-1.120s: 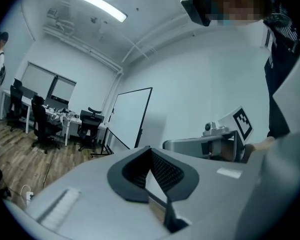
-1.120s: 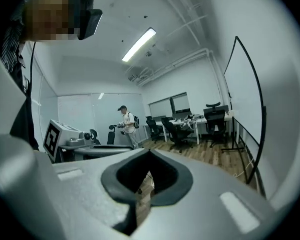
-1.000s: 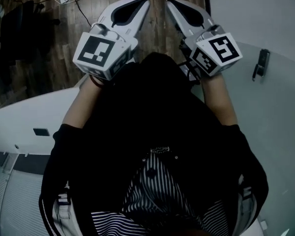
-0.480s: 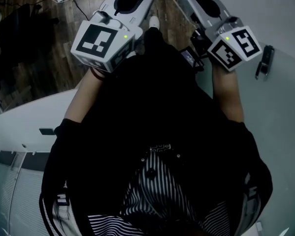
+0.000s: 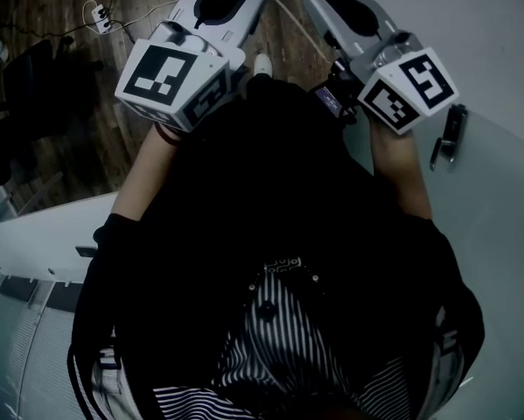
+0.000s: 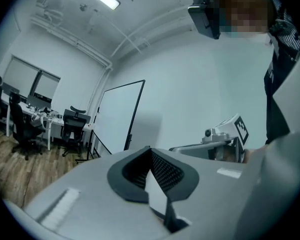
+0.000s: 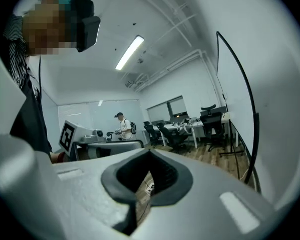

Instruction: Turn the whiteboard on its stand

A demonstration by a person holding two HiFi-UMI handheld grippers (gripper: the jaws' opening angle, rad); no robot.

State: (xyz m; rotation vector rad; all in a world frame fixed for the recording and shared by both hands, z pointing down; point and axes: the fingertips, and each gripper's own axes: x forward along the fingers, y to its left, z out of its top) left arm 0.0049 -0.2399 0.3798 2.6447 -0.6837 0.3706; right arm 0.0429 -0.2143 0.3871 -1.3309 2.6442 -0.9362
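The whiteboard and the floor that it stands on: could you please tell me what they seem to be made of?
Whiteboard: a smooth, plain white panel, probably coated steel or melamine. Its thin black frame is likely painted metal. The finish looks matte in this dim light.
Floor: brown planks with visible grain and seams, so wood or wood-look laminate.

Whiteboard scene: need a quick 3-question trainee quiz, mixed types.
1. True or false: the left gripper is clamped on the whiteboard.
2. The right gripper is: A open; B shut on nothing; C shut on a marker.
3. Fill in: in the left gripper view, the office chairs stand to the ___ of the whiteboard.
Key: 1 false; 2 B; 3 left.
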